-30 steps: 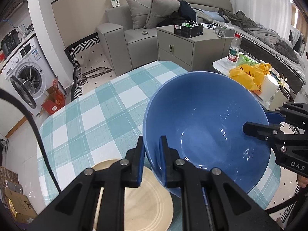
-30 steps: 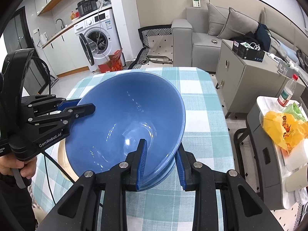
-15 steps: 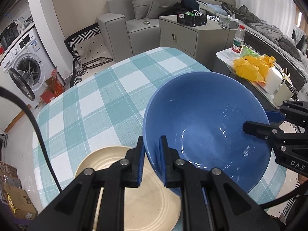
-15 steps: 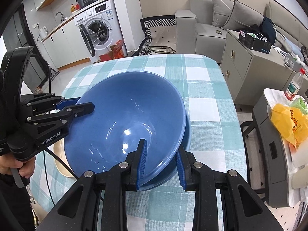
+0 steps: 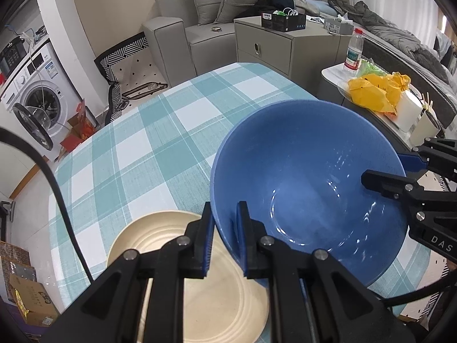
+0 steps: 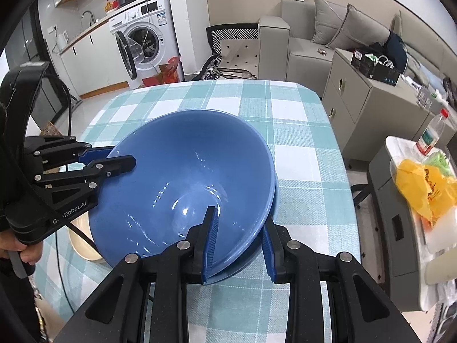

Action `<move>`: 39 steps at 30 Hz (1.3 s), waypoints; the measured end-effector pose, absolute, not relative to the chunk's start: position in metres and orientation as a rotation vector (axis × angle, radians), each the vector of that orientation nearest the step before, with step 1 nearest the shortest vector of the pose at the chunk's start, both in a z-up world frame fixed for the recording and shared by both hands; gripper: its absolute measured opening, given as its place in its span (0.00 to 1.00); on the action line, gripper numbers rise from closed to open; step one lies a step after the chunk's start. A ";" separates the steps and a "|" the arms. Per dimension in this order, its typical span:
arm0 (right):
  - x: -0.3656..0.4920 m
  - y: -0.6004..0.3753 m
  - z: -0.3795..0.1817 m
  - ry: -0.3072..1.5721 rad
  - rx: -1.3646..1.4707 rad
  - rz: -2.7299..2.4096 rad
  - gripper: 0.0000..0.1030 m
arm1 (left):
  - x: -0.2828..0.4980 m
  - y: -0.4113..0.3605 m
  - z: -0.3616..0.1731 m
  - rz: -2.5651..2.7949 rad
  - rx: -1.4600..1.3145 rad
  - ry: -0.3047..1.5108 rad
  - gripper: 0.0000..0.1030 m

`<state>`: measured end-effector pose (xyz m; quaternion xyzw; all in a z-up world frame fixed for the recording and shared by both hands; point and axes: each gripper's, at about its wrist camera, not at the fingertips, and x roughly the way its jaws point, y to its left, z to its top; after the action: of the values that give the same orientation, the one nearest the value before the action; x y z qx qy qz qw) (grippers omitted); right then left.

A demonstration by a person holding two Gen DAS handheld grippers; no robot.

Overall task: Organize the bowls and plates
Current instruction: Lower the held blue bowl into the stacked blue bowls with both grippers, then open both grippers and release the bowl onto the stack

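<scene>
Both grippers are gripping opposite sides of a blue bowl point(image 5: 308, 188) above the bench point(image 5: 160, 131), which is wearing a teal and white checked cloth. The left gripper point(image 5: 224, 238) is pinching the bowl's rim, one finger inside and one outside the wall. The right gripper point(image 6: 238, 241) is clamping the opposite rim, and in the right wrist view a second blue rim is showing just under the first there, so its fingers point(image 6: 211, 237) seem to be pinching two nested bowls together. The bowl is tilting, its hollow facing both cameras. It is hanging over the bench's near edge, toward the right-hand corner in the left wrist view. A cream plate point(image 5: 200, 280) is lying on the cloth just beside the bowl, partly under the left gripper. A hand point(image 6: 20, 253) is holding the left gripper's handle.
</scene>
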<state>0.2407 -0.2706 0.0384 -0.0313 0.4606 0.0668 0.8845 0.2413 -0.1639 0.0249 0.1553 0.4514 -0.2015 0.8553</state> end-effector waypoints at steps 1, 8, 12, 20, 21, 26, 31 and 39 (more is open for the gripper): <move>0.240 -0.269 0.038 0.956 -0.077 0.134 0.28 | 0.241 -0.164 0.024 -0.422 0.327 0.952 0.12; 0.239 -0.263 0.036 0.934 -0.154 0.108 0.28 | 0.241 -0.164 0.016 -0.427 0.330 0.966 0.12; 0.239 -0.260 0.035 0.925 -0.186 0.095 0.29 | 0.241 -0.164 0.012 -0.436 0.331 0.973 0.13; 0.238 -0.263 0.034 0.928 -0.198 0.099 0.33 | 0.239 -0.167 0.006 -0.447 0.347 0.981 0.15; 0.238 -0.264 0.034 0.929 -0.195 0.099 0.34 | 0.239 -0.167 0.006 -0.448 0.348 0.980 0.16; 0.238 -0.270 0.034 0.919 -0.185 0.093 0.42 | 0.238 -0.168 0.005 -0.448 0.357 0.978 0.19; 0.239 -0.279 0.035 0.915 -0.154 0.086 0.49 | 0.238 -0.165 0.006 -0.454 0.346 0.982 0.20; 0.238 -0.298 0.031 0.921 -0.058 0.103 0.68 | 0.236 -0.159 0.008 -0.467 0.305 0.978 0.43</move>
<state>0.2384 -0.2979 0.0313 -0.0279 0.4443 0.0497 0.8941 0.2356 -0.1591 0.0084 0.1448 0.4637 -0.2214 0.8456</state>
